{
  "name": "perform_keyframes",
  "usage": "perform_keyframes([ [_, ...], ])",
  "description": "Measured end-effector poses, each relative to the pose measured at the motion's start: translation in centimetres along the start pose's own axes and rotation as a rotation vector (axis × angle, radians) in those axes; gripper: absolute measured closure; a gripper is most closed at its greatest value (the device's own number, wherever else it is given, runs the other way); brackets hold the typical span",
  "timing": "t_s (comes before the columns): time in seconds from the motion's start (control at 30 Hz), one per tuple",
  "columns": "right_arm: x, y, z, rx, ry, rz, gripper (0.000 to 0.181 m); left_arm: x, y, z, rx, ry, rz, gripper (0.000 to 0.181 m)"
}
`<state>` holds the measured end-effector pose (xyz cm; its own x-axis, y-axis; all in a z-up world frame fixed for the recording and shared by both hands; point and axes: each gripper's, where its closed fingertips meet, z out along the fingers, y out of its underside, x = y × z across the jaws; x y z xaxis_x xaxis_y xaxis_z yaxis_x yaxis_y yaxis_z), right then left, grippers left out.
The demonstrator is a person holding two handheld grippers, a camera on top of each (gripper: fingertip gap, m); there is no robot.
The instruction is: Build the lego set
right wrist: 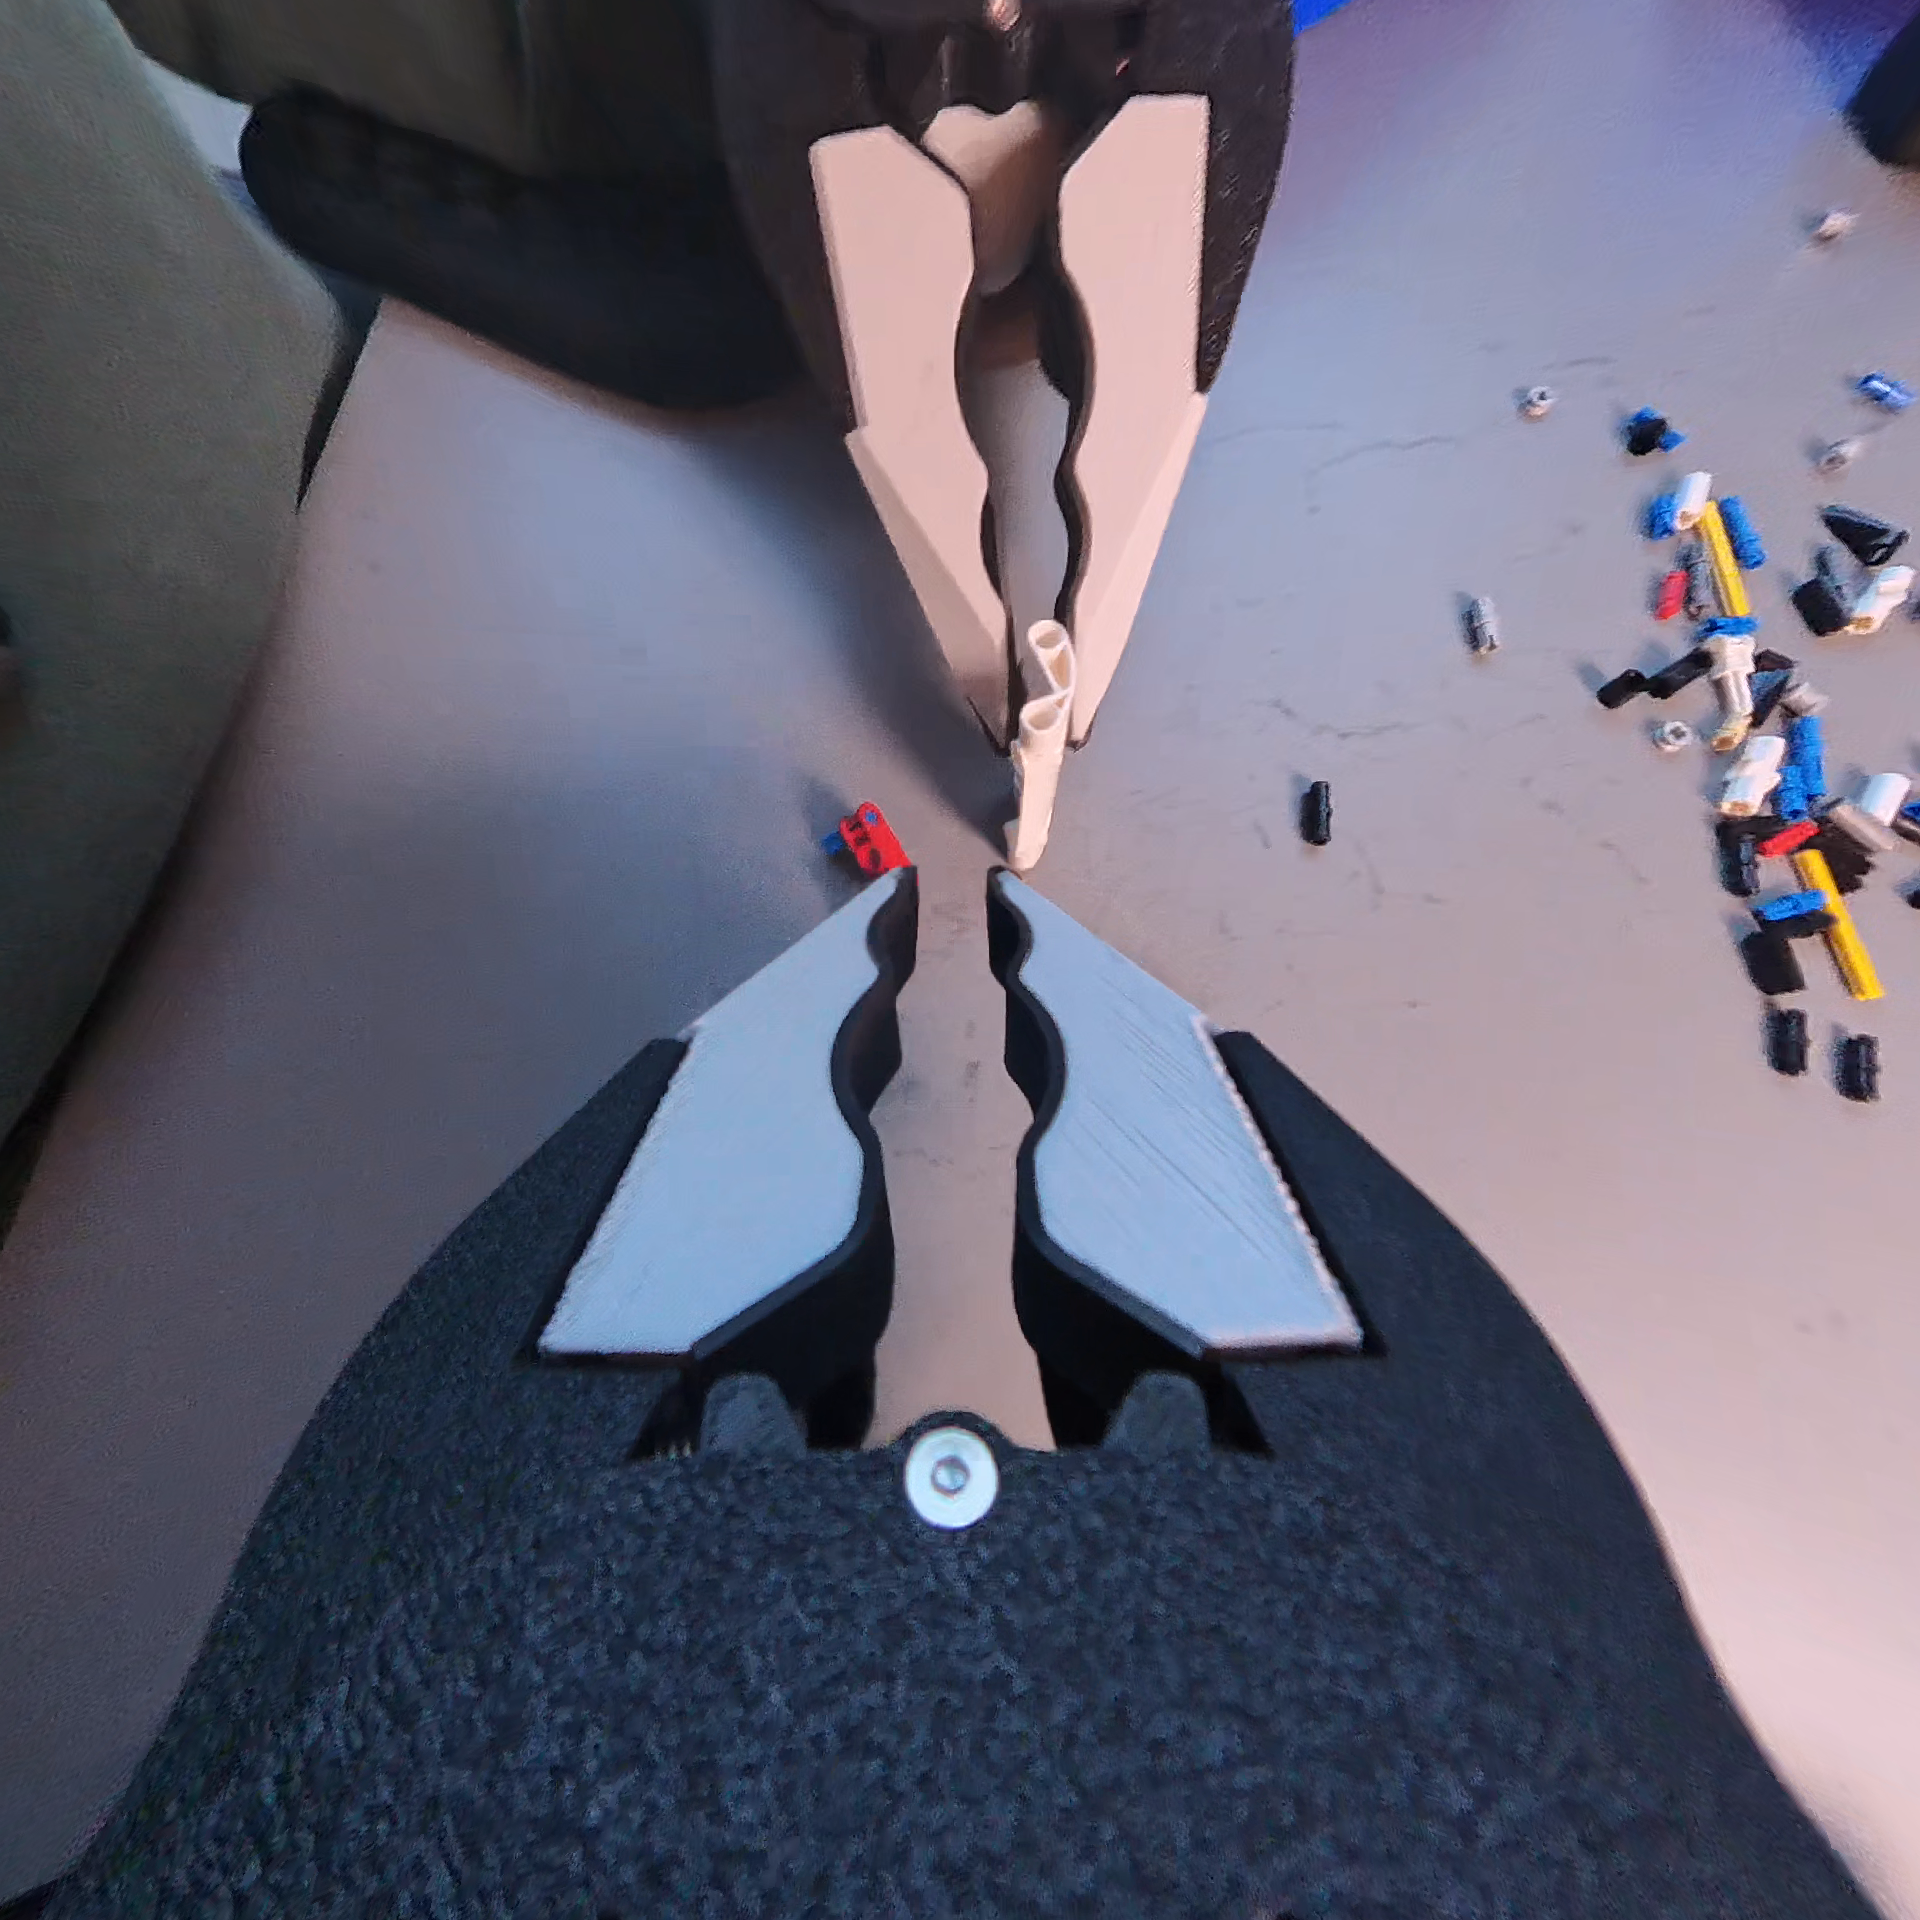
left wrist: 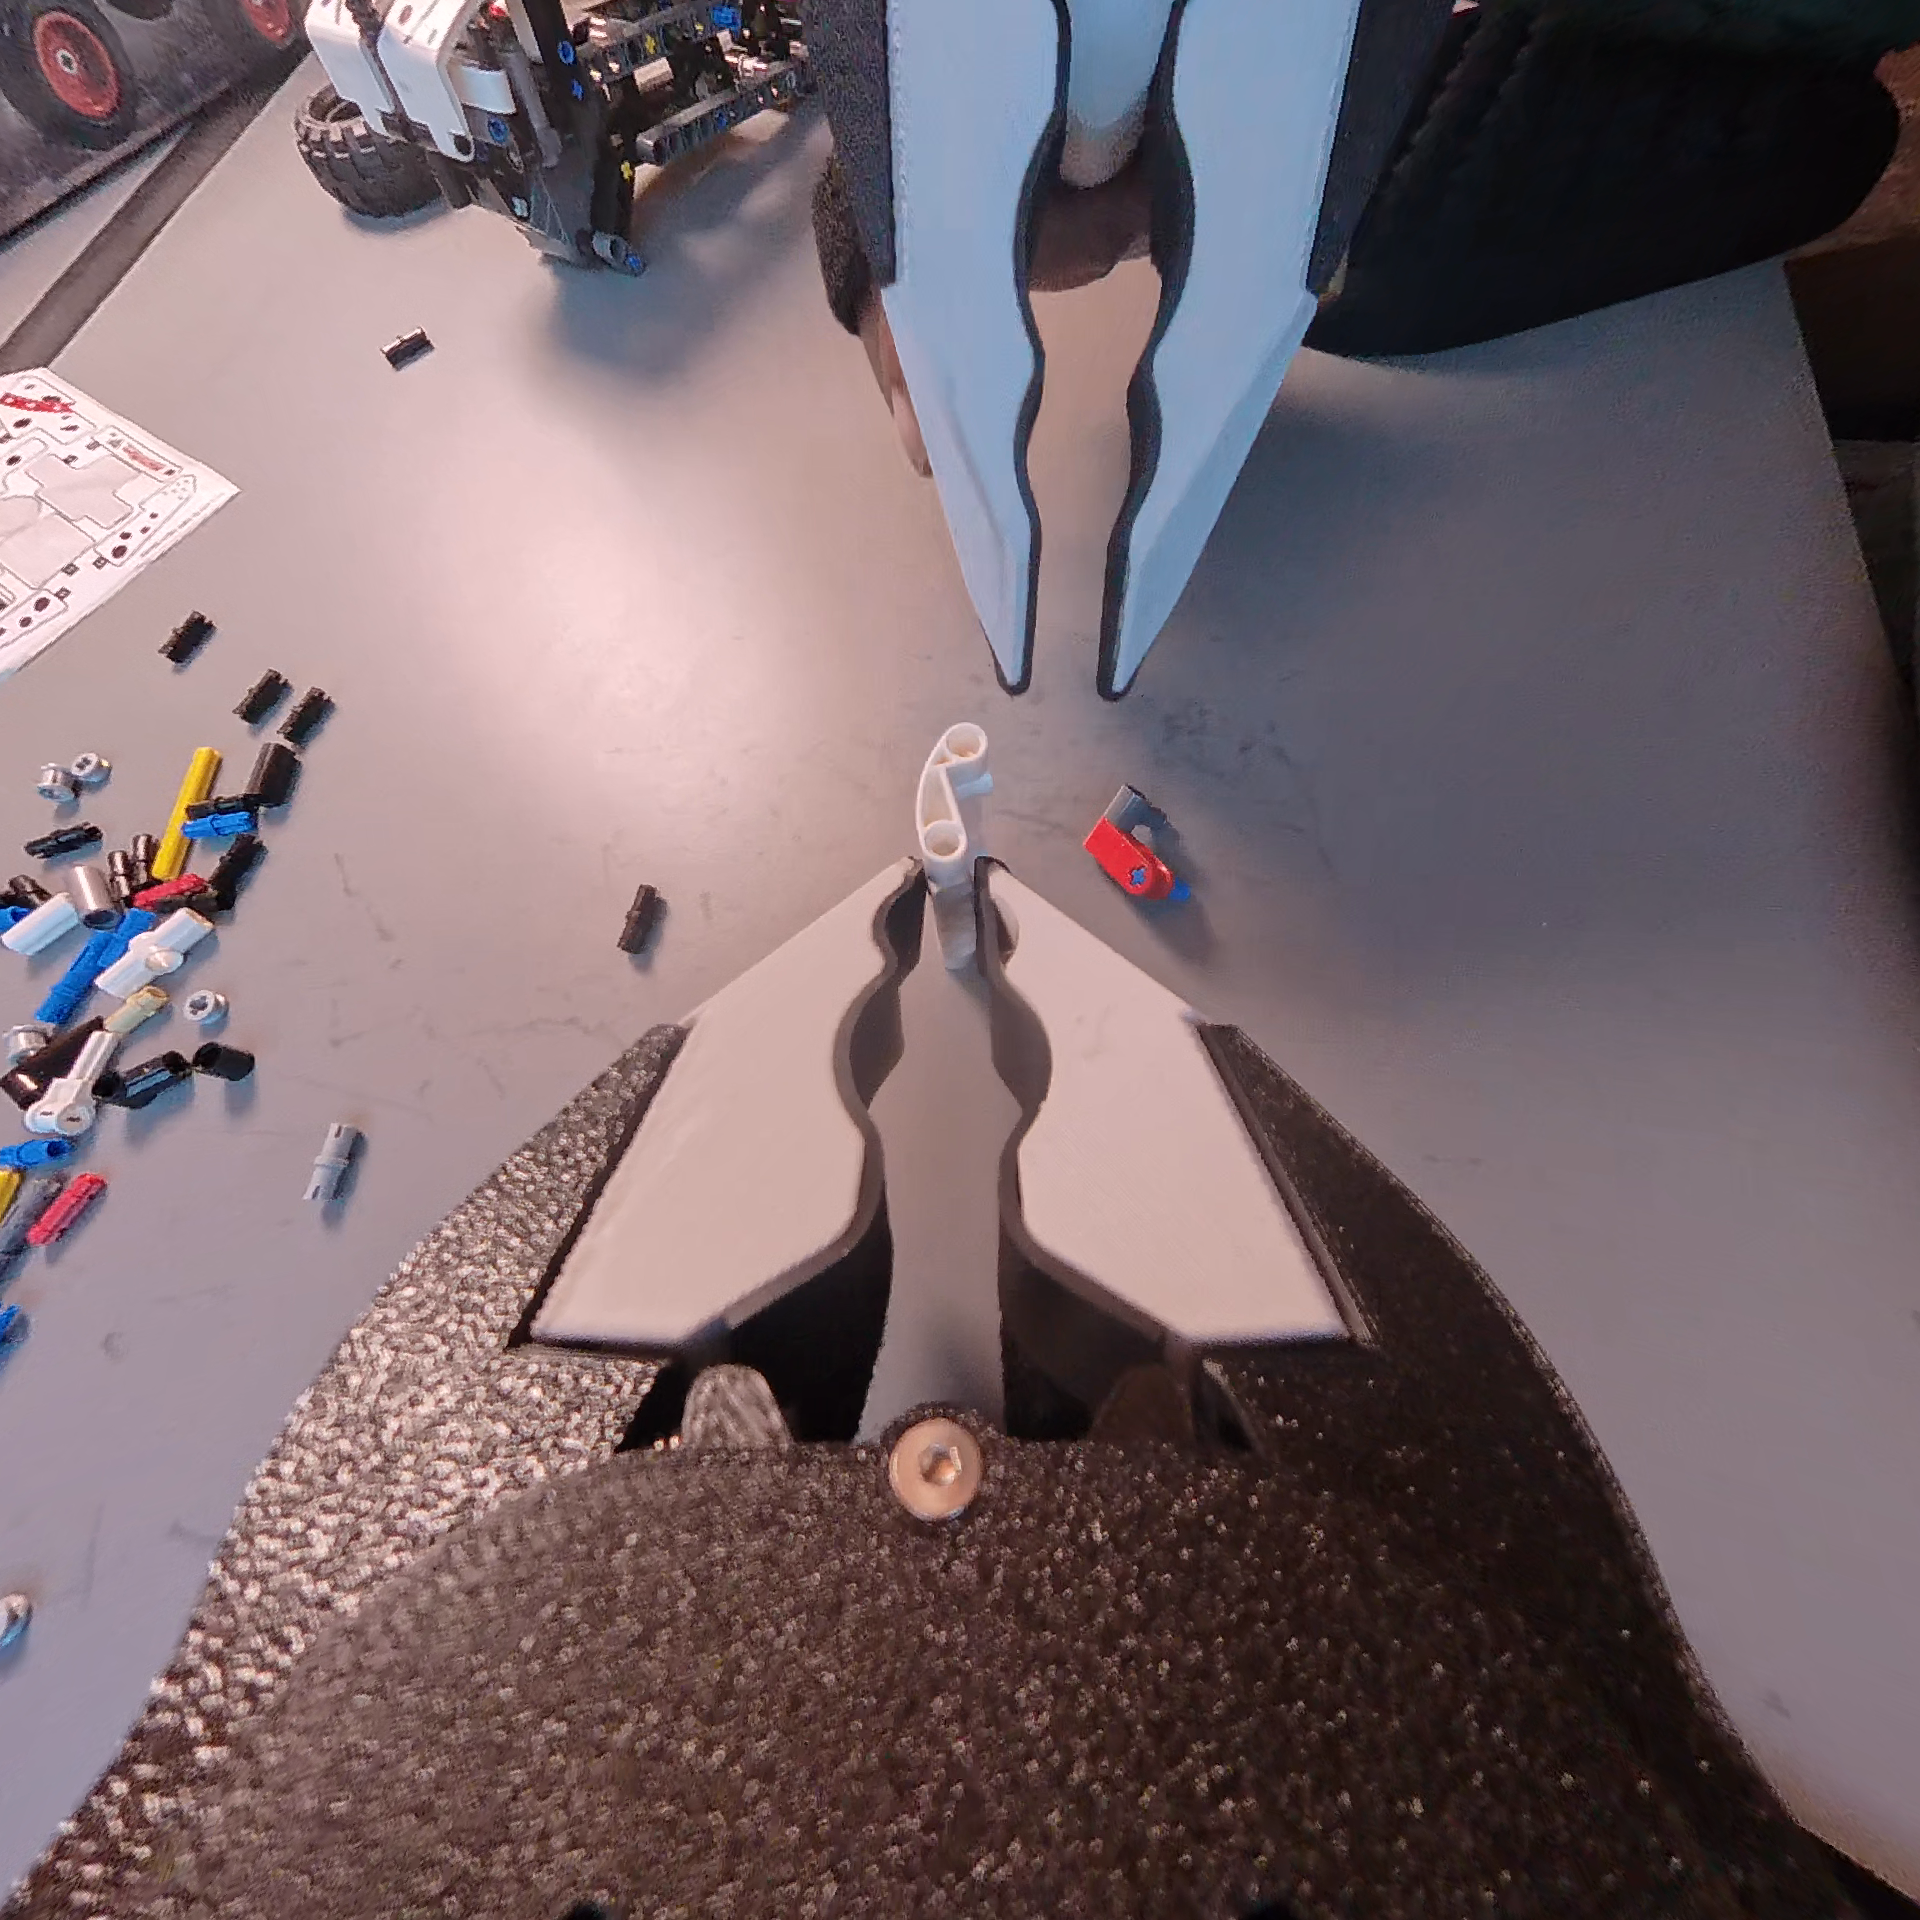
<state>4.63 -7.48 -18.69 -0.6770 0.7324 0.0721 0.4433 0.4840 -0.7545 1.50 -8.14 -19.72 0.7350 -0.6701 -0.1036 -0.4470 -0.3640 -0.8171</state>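
My left gripper is shut on a small white curved lego piece that has a light pin at its lower end. It holds the piece upright just above the grey table. The right wrist view shows the same piece between the left gripper's tips. My right gripper is open by a narrow gap and empty. It faces the left gripper, and its tips are a short way from the white piece. A small red and blue lego piece lies on the table beside both grippers, also seen in the right wrist view.
A partly built white and black lego vehicle stands at the back left. An instruction sheet lies at the left edge. A pile of loose lego parts lies to the side. A lone black pin lies near the left gripper. There is about 4 cm between the tips of the two grippers.
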Motion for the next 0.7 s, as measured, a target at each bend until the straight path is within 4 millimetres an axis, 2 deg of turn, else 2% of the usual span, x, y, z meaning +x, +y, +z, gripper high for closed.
perform_keyframes([
  [0.23, -1.5, 0.7, 2.4, -0.089, -0.189, -0.042, 0.165, 0.0, 0.1, 0.0, 0.000, -0.001, -0.004, 0.171],
  [0.37, -1.4, 1.1, 3.2, -0.148, -0.262, -0.016, 0.162, 0.1, 0.2, 0.2, -0.006, -0.002, -0.007, 0.171],
  [0.6, -2.7, 1.7, 3.5, -0.177, -0.230, -0.046, 0.166, 0.1, -0.3, -0.1, 0.024, 0.003, -0.020, 0.164],
  [0.7, -3.0, 1.7, 3.2, -0.165, -0.158, -0.059, 0.166, 0.2, -0.4, -0.1, 0.036, 0.013, -0.027, 0.161],
])
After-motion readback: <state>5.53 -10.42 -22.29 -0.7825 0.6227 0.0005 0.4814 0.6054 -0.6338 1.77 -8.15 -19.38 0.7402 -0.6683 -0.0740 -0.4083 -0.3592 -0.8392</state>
